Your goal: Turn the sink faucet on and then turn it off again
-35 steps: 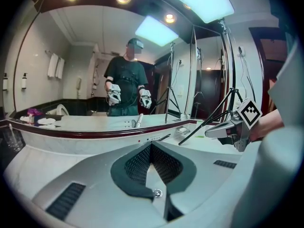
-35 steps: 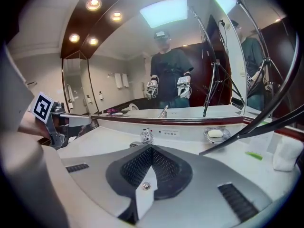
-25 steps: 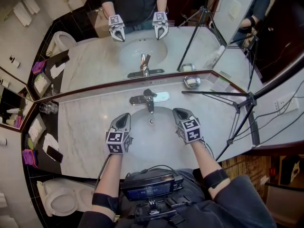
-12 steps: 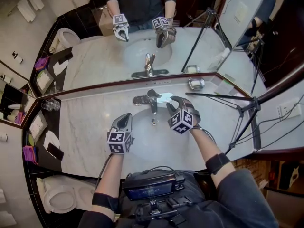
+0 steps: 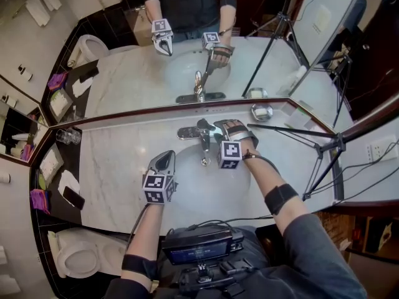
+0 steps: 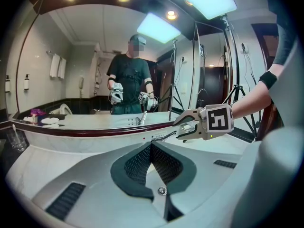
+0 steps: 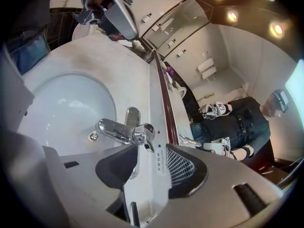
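Shiny chrome faucet (image 7: 118, 129) over round white basin (image 7: 61, 108), veined marble counter (image 5: 118, 161). R gripper (image 7: 152, 151) jaws just opened wide, nothing betw. them, faucet just beyond tips. L gripper (image 6: 151, 146) clenched, empty. Label (image 7: 160, 163) behind faucet: red/blue dots, print unreadable.

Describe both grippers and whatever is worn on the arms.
The left gripper and right gripper: pale grey shells, dark mesh-textured pads inside the jaws, each carrying a cube of black-and-white square markers. A black band circles each arm; the sleeves are dark grey.
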`<state>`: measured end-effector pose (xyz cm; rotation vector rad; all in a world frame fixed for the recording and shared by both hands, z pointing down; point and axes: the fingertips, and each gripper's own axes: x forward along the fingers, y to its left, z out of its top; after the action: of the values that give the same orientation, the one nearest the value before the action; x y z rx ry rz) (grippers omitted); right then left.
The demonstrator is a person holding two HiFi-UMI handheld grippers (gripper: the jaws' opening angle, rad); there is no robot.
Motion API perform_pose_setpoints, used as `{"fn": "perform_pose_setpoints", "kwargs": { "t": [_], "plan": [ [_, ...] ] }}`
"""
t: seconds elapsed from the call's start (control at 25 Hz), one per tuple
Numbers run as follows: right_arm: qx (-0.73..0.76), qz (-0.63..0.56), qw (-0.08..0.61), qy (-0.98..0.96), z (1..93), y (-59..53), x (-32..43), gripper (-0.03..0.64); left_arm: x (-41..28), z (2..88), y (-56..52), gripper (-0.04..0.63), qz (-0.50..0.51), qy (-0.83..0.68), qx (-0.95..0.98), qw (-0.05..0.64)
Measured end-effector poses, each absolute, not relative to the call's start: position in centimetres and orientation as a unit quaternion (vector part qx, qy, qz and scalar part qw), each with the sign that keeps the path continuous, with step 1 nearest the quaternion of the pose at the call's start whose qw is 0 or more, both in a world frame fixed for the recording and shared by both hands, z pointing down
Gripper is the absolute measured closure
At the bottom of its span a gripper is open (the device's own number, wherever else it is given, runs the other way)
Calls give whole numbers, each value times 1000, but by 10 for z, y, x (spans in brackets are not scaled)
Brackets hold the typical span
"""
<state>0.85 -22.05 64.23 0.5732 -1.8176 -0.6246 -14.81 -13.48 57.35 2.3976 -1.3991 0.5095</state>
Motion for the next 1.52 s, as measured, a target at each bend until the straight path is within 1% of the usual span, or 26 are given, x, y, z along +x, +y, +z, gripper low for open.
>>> {"fn": "perform_pose_setpoints", "kwargs": {
  "t": [0.24, 0.32, 0.36, 0.48, 1.2, 1.52],
  "plan": [
    [188, -288, 566, -750, 663, -220, -3, 408, -154, 577, -135, 595, 179, -494, 836, 162],
    [177, -294, 572, -745, 669, -218, -4, 425, -155, 578, -135, 595, 180, -495, 835, 163],
    [176, -297, 572, -744, 670, -217, -4, 438, -155, 578, -135, 595, 180, -495, 834, 163],
    [175, -301, 571, -743, 668, -218, -6, 451, -156, 580, -136, 595, 181, -495, 834, 165],
    [197, -291, 579, -736, 684, -204, 6, 456, -150, 583, -134, 595, 182, -491, 835, 168],
    [195, -274, 595, -730, 699, -195, 14, 474, -150, 582, -133, 595, 180, -490, 836, 168]
  ]
}}
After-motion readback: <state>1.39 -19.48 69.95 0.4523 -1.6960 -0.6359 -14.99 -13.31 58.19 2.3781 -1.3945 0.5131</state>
